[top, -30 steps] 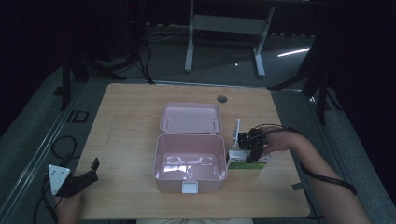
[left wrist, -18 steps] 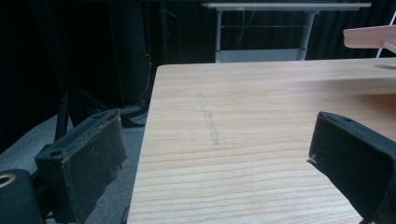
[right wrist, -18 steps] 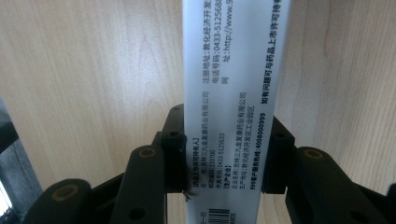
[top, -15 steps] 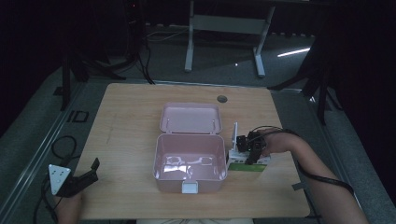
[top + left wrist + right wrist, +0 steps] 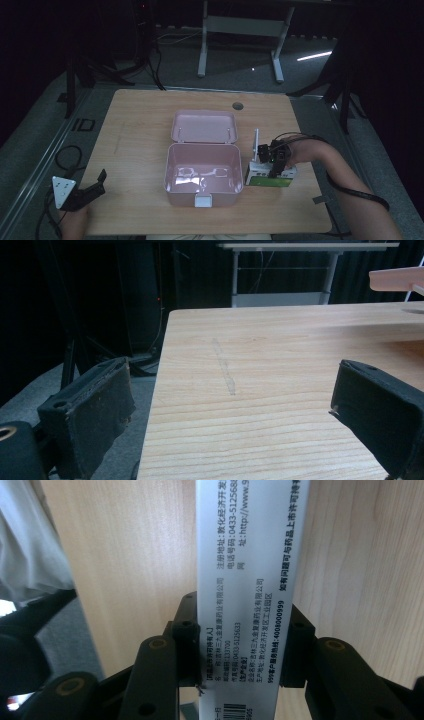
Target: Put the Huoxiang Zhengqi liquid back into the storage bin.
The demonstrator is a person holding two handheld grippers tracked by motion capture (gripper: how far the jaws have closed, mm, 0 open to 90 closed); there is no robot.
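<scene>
An open pink plastic box (image 5: 202, 175) sits mid-table, its lid (image 5: 204, 126) folded back flat behind it. Just right of it a white and green medicine carton (image 5: 270, 179) rests on the table, a white flap (image 5: 256, 144) standing up at its far end. My right gripper (image 5: 272, 161) comes down on the carton from above. In the right gripper view the white printed carton (image 5: 250, 570) runs between the two black jaws, which press on both of its sides, so my right gripper (image 5: 241, 630) is shut on it. My left gripper (image 5: 95, 186) rests at the table's near left corner, open and holding nothing (image 5: 235, 400).
The wooden table (image 5: 140, 125) has a round cable hole (image 5: 238, 106) at the back. Cables (image 5: 65, 155) lie on the floor at the left. A desk frame (image 5: 240, 30) stands beyond the table in the dark.
The right gripper and the carton have shifted very slightly to the right. The left gripper has not moved.
</scene>
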